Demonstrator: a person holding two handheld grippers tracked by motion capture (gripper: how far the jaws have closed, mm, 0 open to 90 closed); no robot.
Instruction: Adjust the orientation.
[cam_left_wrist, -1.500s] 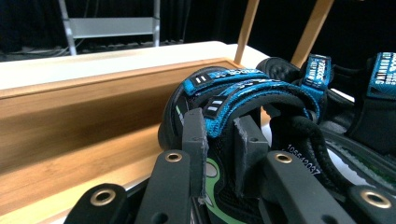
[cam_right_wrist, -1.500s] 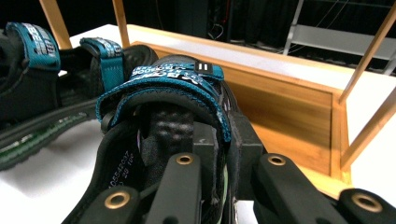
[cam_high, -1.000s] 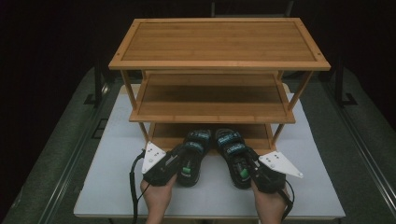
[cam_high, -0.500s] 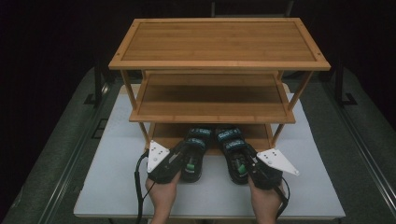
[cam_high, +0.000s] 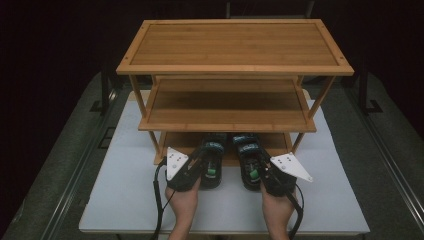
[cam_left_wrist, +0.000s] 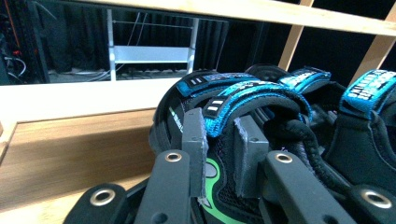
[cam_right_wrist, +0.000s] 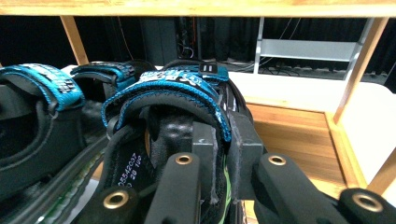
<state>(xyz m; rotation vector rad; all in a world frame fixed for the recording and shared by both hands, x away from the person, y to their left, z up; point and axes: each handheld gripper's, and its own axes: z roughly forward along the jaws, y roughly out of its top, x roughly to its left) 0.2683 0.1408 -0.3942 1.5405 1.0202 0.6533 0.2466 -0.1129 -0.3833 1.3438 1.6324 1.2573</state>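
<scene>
You're gripping one black sandal with blue straps in each tool right now. Your left tool (cam_high: 200, 167) is clamping narrow on the blue strap of the left sandal (cam_high: 212, 157), and in the left gripper view its pads (cam_left_wrist: 194, 140) are pinching that strap (cam_left_wrist: 252, 100) from both sides. Your right tool (cam_high: 262, 172) is doing the same on the right sandal (cam_high: 247, 157), pads (cam_right_wrist: 205, 149) squeezing its strap (cam_right_wrist: 177, 93). Both sandals are sitting straight ahead of your tools, toes poking in on the bottom level of the three-tier bamboo shoe rack (cam_high: 235, 65), heels hanging toward you over the white worktop (cam_high: 125, 190). The sandals are lying side by side, just beside each other.
</scene>
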